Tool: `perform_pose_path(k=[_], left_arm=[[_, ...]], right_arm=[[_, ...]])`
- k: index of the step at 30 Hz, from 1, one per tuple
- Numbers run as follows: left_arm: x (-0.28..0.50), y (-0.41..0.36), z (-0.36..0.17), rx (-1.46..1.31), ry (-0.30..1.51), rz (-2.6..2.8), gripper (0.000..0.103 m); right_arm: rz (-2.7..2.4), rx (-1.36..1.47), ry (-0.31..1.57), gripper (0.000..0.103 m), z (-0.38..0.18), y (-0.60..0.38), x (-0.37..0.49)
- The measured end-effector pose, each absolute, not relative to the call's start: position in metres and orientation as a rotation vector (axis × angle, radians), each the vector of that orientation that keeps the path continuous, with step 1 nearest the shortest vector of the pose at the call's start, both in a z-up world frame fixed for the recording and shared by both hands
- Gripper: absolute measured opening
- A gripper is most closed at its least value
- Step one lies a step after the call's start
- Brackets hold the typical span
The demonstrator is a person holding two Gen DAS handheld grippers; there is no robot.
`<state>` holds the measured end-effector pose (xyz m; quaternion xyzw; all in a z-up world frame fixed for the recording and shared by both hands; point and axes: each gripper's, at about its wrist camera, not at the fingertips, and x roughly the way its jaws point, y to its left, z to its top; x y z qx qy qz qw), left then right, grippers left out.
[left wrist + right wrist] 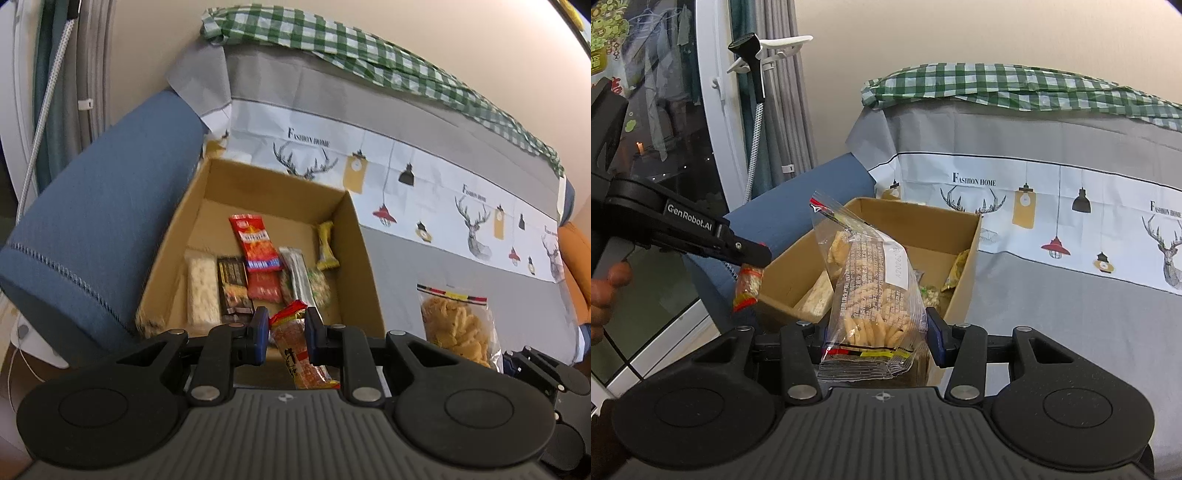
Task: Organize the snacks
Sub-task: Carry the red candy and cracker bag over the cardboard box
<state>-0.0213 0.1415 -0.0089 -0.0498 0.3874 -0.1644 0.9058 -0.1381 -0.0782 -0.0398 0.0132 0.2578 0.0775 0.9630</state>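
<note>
Snugly between left tongs (283, 332): sausage packet (299, 354)

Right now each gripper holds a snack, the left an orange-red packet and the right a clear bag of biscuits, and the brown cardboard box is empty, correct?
Not quite: the brown cardboard box already holds several snacks, as the left wrist view shows. The rest stands.

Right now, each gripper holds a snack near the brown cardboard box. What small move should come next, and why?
Probably carry the left gripper slightly forward over the open brown cardboard box, then release. Its orange-red snack packet hangs at the near wall, not yet inside.
</note>
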Motion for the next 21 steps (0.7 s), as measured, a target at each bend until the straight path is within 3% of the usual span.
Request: perform_pose_path(k=[21], left_arm=[[0.122,0.129,-0.038,-0.043,0.852,-0.288,0.022]], right_arm=[[0.136,0.047,0.582,0.049,-0.067,-0.076,0.019]])
